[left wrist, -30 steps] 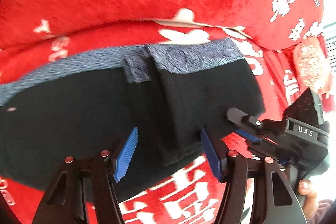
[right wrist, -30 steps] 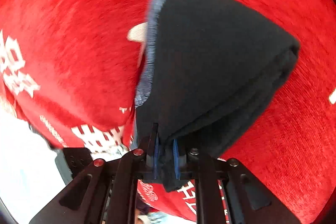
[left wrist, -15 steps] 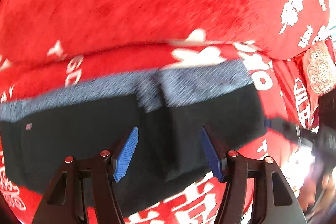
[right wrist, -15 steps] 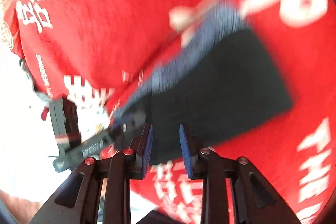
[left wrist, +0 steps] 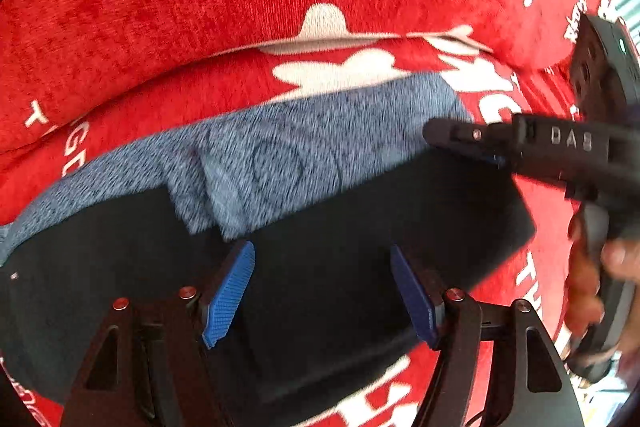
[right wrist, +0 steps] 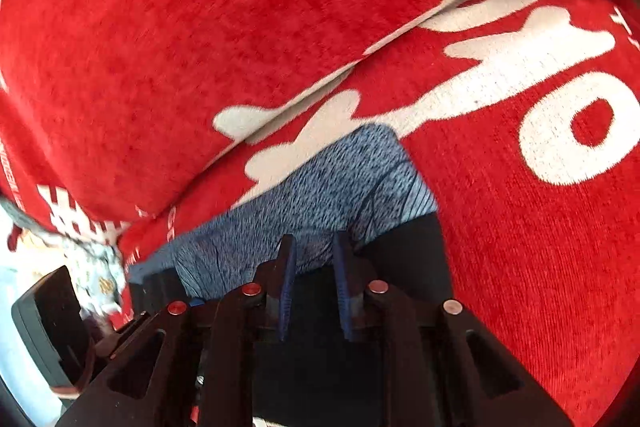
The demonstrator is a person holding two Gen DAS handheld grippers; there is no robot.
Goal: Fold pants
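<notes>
black pants with blue-grey heathered waistband, red cover with white lettering

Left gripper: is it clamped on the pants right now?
No. The left gripper stands open above the black pants, blue pads apart with no cloth pinched between them.

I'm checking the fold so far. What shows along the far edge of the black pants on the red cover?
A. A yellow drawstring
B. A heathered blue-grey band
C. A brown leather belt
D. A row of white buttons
B: in the left wrist view a heathered blue-grey band runs along the far edge of the black pants, which lie on the red cover.
</notes>
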